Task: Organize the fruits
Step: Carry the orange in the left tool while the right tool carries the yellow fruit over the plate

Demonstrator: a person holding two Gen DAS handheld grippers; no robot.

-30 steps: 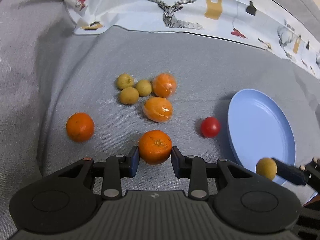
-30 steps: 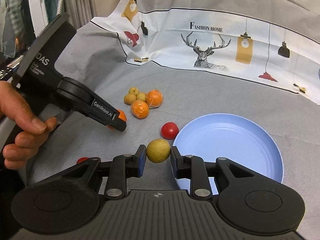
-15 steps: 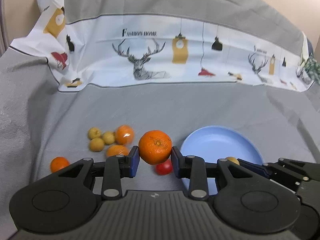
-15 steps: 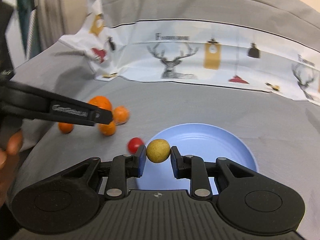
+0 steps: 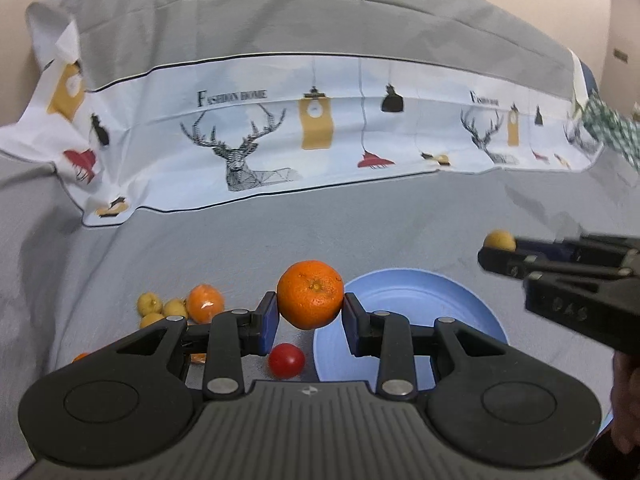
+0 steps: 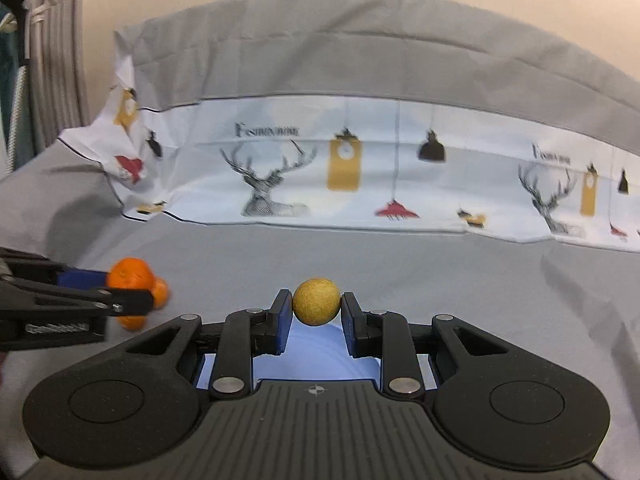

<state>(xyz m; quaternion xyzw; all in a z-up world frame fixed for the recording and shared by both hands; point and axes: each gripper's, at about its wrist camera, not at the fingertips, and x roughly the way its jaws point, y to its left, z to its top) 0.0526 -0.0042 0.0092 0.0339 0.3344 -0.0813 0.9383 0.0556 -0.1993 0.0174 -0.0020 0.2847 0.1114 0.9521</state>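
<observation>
My left gripper [image 5: 310,312] is shut on an orange [image 5: 310,294], held in the air above the near left rim of the blue plate [image 5: 452,300]. In the right wrist view my right gripper [image 6: 316,312] is shut on a small yellow-brown fruit [image 6: 316,301], lifted over the same blue plate [image 6: 320,348]. The left wrist view shows that fruit [image 5: 499,239] at the right, high above the plate. The held orange [image 6: 129,274] appears at the left of the right wrist view.
On the grey cloth left of the plate lie a red tomato [image 5: 286,360], a wrapped orange [image 5: 205,303] and three small yellow fruits [image 5: 160,308]. Another orange [image 5: 80,357] peeks out at the far left. A printed deer cloth [image 5: 280,140] lines the back.
Both grippers have risen with their fruits and tilted up. The left one lifted the orange off the cloth and moved it right towards the plate. The right one carried its fruit over the plate.
</observation>
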